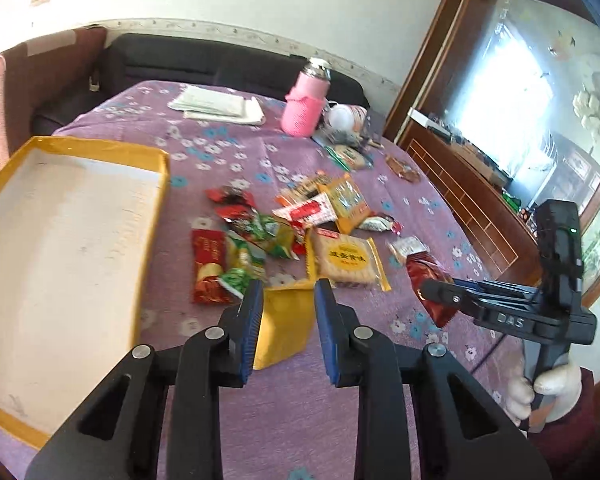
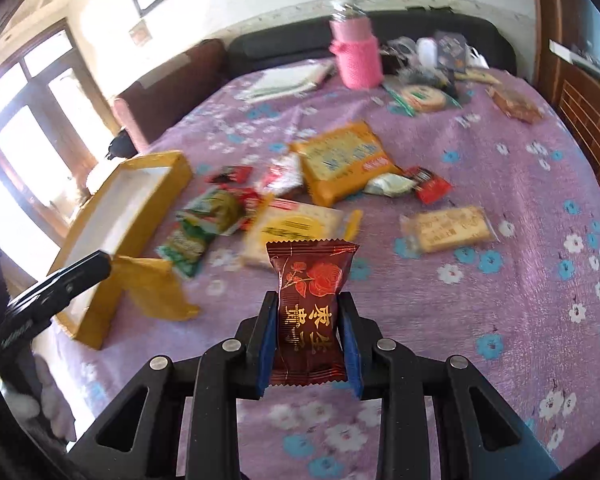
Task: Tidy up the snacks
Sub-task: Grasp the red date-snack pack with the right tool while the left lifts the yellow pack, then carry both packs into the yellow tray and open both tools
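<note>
Two claws loaded. Left gripper (image 1: pixel 288 296) pinching yellow packet (image 1: pixel 286 328), hanging below its tips; yellow tray (image 1: pixel 156 216) just left of it. Right gripper (image 2: pixel 309 312) pinching red rose-print snack (image 2: pixel 310 312), upright between pads. Snack pile (image 1: pixel 284 232) ahead. Best carried over the tray rim, lowered, released flat.

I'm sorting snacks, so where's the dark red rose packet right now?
The dark red rose packet is clamped upright in the right gripper, above the purple cloth, just right of the snack pile.
</note>
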Tool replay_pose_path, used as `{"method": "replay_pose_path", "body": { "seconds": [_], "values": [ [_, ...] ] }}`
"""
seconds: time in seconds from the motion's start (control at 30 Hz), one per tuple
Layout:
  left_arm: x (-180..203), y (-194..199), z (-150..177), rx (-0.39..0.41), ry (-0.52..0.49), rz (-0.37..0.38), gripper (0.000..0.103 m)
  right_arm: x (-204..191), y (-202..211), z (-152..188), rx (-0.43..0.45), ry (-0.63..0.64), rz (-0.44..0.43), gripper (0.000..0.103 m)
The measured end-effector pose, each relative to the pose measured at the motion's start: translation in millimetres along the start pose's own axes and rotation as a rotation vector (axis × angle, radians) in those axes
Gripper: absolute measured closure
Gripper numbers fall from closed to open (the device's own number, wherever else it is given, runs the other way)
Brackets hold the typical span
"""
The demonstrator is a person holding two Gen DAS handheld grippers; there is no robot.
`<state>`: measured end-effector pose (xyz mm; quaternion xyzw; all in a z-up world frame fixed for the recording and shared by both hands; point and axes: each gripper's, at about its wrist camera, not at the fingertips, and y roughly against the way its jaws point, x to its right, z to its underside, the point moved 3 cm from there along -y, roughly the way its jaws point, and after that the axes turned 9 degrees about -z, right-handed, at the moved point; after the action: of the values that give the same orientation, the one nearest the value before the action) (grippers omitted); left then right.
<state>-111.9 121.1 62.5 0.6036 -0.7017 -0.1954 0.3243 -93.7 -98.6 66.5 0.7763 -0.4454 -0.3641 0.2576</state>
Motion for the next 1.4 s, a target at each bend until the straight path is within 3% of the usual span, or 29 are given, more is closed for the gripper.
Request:
{"method": "replay_pose_path", "body": {
  "seconds": [0.17,0.23,0.3,0.37,0.5,0.7,0.73,0.77,1.03,1.1,1.17,1.4],
  "values": [
    [6,-13,11,-0.073,-0.072,-0.014,0.078,-29,-2,-3,0.007,0.039,-0.02,0.073],
    [7,-19,14,-0.087,-0.076,-0.029,0.071,-33,-6,1,-0.004,0.033,-0.034,0.073],
    [5,-25,13,-0.084,-0.067,-0.081,0.045,-35,-8,6,-0.013,0.029,-0.036,0.073],
    [5,-32,9,-0.073,-0.066,-0.136,0.033,-36,-9,10,-0.018,0.026,-0.043,0.073],
    [11,-53,4,-0.094,-0.116,-0.229,0.025,-35,-5,16,-0.014,0.019,-0.059,0.073],
    [29,-95,13,-0.194,-0.199,-0.282,0.029,-26,-3,19,-0.011,-0.004,-0.088,0.073],
    [30,-98,14,-0.204,-0.2,-0.281,0.038,-25,-3,19,-0.012,-0.005,-0.091,0.073],
    [30,-100,16,-0.217,-0.195,-0.276,0.061,-24,-3,20,-0.012,-0.007,-0.094,0.073],
    [15,-48,10,-0.149,-0.042,-0.125,0.061,-32,-5,18,-0.02,0.011,-0.123,0.073],
    [4,-27,6,-0.118,-0.015,-0.128,0.061,-43,-7,14,-0.028,0.028,-0.142,0.073],
    [-19,-7,3,-0.085,0.018,-0.165,0.061,-59,-11,8,-0.038,0.05,-0.175,0.073],
    [-138,46,10,-0.047,0.151,-0.456,0.06,-151,-49,-15,-0.112,0.136,-0.351,0.074]
  ]
}}
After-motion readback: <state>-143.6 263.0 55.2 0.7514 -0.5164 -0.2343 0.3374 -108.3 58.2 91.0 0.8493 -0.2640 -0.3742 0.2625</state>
